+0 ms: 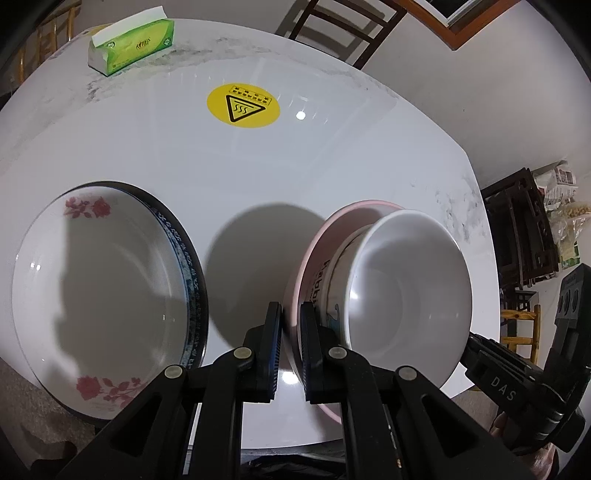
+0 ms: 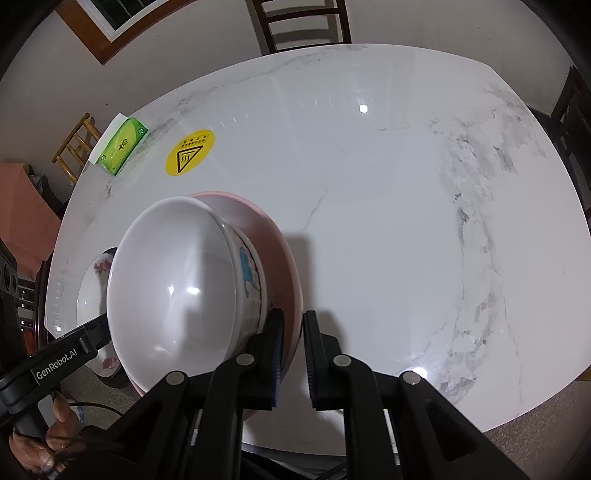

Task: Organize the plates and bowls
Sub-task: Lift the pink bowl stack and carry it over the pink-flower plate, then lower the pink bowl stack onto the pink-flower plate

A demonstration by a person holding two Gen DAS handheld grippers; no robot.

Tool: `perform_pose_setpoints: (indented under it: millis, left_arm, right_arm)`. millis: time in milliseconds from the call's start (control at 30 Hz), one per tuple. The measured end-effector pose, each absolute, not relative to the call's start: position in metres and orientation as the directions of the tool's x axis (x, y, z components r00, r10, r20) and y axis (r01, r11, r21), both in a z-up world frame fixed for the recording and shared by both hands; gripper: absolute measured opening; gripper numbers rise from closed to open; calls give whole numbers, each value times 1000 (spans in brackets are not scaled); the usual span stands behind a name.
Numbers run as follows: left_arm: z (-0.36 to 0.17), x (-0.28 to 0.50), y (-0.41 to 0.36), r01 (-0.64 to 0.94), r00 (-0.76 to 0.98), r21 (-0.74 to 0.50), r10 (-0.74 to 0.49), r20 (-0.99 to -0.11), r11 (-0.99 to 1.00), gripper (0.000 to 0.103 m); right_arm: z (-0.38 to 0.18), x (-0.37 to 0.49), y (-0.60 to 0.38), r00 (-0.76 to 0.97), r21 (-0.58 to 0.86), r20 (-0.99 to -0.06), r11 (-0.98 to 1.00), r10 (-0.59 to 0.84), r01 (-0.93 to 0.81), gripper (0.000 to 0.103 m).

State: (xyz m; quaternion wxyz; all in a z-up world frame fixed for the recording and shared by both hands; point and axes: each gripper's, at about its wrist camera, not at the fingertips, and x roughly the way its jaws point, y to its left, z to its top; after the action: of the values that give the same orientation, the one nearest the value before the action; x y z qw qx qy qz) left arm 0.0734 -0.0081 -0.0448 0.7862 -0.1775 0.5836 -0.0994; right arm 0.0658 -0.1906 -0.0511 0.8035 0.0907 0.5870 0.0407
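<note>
A glossy white marble-look table (image 2: pixel 369 192), veined with grey along its edges, carries the crockery near its front edge. The left gripper (image 1: pixel 291 343), matte black with ribbed pads, is clamped on the thin rim of a shallow pink plate (image 1: pixel 314 251); the right gripper (image 2: pixel 293 354) pinches the same plate's rim on the opposite side, so both sets of jaws stand narrow with the pink edge between them. Inside the pink plate sits a round white bowl (image 1: pixel 406 291), smooth and shiny within, its outer wall printed with dark lettering and a blue drawing; the right wrist view shows that blue figure on the bowl's side. Beside this stack, apart from it, lies a wide white plate (image 1: pixel 99 288) with red rose prints, resting on a plate whose blue patterned rim (image 1: pixel 192 284) shows along one side. Farther back on the table are a round yellow warning sticker (image 1: pixel 242 105) and a green tissue pack (image 1: pixel 133 46) with white paper sticking out. A dark wooden chair (image 2: pixel 303 22) stands behind the table, and a hand (image 2: pixel 40 439) grips the handle of the left gripper.
</note>
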Motion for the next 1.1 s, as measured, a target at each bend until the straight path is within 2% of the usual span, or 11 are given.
perform_pose_setpoints:
  millis: [533,1100]
  left_arm:
    - [-20,72,29,-81,354,-381,-331,-875,921,5]
    - [-9,57,105,-172,407,-378,-283,-868,910,5]
  right_arm:
    - [-29,79,-148,327,192,-925,981,193,-37,11]
    - [-17,86,-70,311,188,-922,970,229,-157,11]
